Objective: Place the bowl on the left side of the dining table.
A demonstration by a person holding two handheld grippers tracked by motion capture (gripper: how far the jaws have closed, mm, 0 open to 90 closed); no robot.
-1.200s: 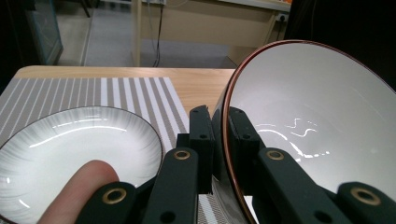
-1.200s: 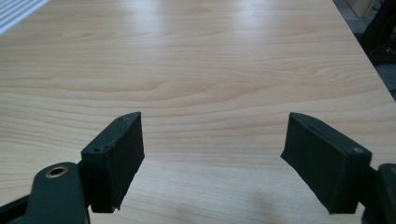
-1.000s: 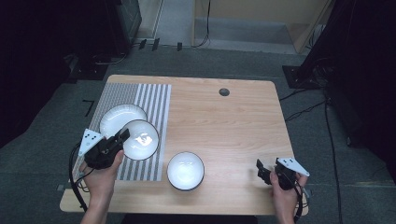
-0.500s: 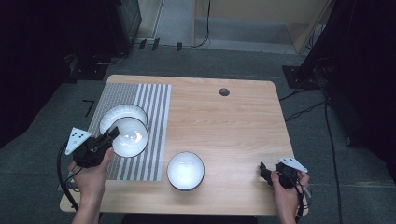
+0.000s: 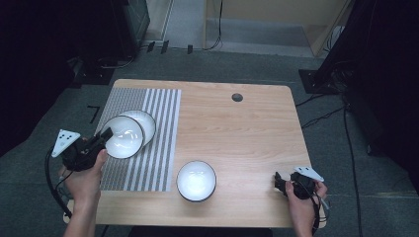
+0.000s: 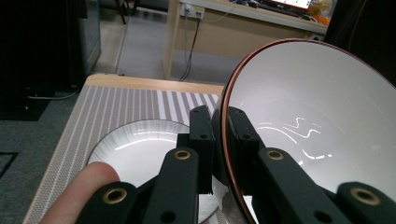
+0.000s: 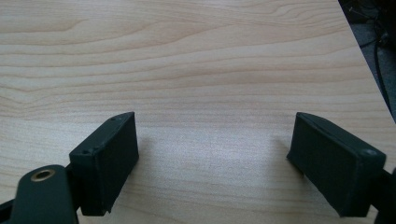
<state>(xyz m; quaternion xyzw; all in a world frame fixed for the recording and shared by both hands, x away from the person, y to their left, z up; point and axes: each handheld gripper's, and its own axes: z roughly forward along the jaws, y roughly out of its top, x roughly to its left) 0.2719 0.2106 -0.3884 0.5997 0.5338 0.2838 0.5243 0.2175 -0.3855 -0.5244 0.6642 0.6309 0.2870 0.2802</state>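
Note:
My left gripper [image 5: 106, 134] is shut on the near rim of a white bowl with a brown edge [image 5: 123, 137]. It holds the bowl tilted over a white ribbed plate [image 5: 148, 122] on the striped mat [image 5: 158, 153]. In the left gripper view the jaws [image 6: 219, 114] pinch the bowl's wall [image 6: 308, 112], one pad inside and one outside, with the plate [image 6: 135, 149] below. My right gripper [image 5: 278, 181] rests low near the table's front right corner. It is open and its jaws [image 7: 212, 154] have just been opening slightly, with only bare wood between them.
A second white bowl with a dark outside [image 5: 196, 180] stands near the front edge at the middle of the wooden table [image 5: 247, 133]. A small dark round hole [image 5: 237, 97] sits near the far edge. Cables and dark stands surround the table on the floor.
My left gripper has carried the bowl to the left and a little farther back, so it now overlaps the plate. The right hand has stayed in place.

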